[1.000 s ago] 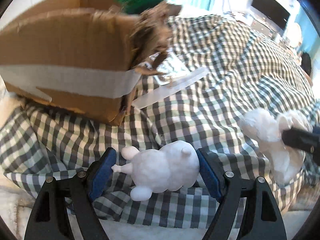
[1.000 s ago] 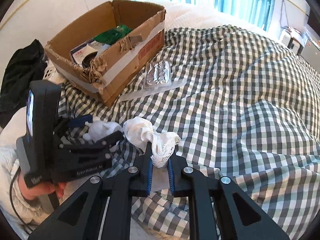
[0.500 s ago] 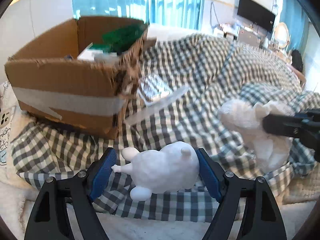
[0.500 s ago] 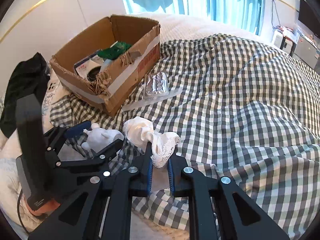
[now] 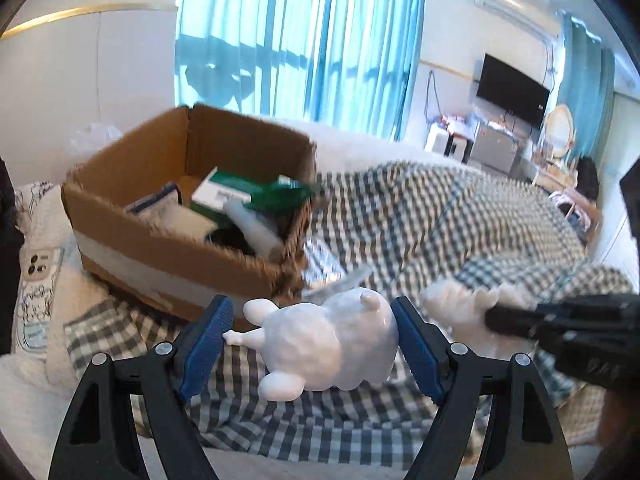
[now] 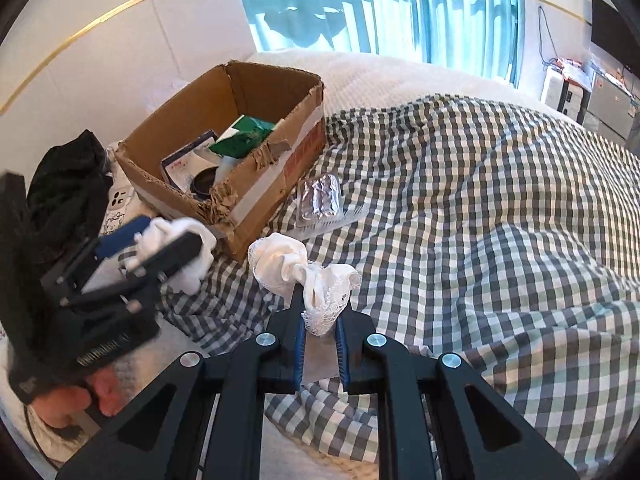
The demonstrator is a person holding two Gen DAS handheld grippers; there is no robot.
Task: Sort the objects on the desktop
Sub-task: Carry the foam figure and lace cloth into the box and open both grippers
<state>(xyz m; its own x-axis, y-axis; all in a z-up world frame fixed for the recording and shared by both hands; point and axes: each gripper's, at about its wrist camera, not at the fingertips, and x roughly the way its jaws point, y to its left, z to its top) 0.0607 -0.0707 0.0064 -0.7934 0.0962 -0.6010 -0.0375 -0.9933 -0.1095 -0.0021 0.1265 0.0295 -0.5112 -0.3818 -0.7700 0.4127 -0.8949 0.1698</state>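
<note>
The left gripper [image 5: 310, 342] holds a white rabbit figurine [image 5: 326, 346] between its 2 blue-padded fingers [image 5: 206, 338], lifted above the bed [image 6: 480, 200] near the cardboard box [image 5: 160, 248]. The right gripper [image 6: 320, 336] has its fingers narrow, clamped on a white lace cloth [image 6: 316, 280]. A foil blister pack [image 6: 320, 200] lies on the checked blanket just beside the box.

Your right gripper [image 6: 320, 334] pinches a white lace cloth [image 6: 304, 272] above the checked blanket [image 6: 460, 216]. At near left, your left gripper [image 6: 160, 240] clamps a white figurine [image 6: 196, 264]. Farther left sits an open cardboard box [image 6: 264, 184], a foil blister pack [image 6: 320, 200] just right of it.
</note>
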